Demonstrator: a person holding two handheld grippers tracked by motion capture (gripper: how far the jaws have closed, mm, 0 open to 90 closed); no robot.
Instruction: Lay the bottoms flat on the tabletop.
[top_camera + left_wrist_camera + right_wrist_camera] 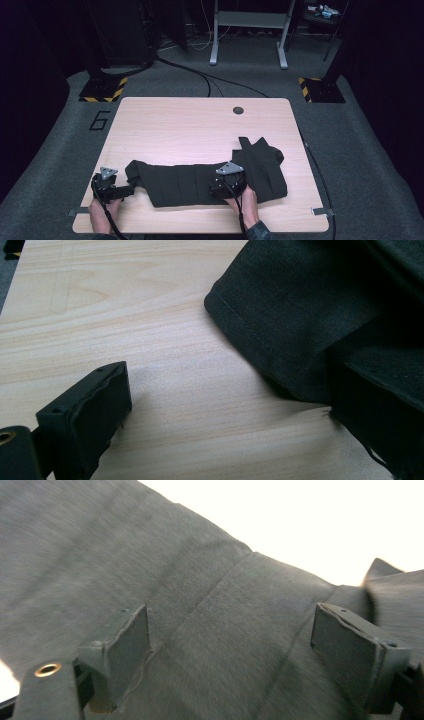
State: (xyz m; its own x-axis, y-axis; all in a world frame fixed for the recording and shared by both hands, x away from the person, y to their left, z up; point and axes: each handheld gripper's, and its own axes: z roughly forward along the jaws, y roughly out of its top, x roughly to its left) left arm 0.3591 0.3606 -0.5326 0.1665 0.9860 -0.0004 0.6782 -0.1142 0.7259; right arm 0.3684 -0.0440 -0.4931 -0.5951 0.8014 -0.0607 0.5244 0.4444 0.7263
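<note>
Your dark garment (200, 182) lies stretched across the near half of the wooden worktop (190, 125), its long body running along the near edge and its bunched, folded end (262, 165) piled toward the near right corner. Your right gripper (226, 186) sits over the cloth just left of that folded end, and in the right gripper view its jaws stand spread wide, with grey fabric (210, 630) and a stitched seam lying between them; the pads are not pinching it. Your left gripper (112, 187) rests near the near left corner, just beside the narrow end of the garment. In the left gripper view one jaw hangs over bare wood (150, 365), and the other side is lost against the dark cloth (300, 320), whose hemmed corner lies close by, so I cannot tell whether those jaws are apart or together. Both your hands come in from the near edge
</note>
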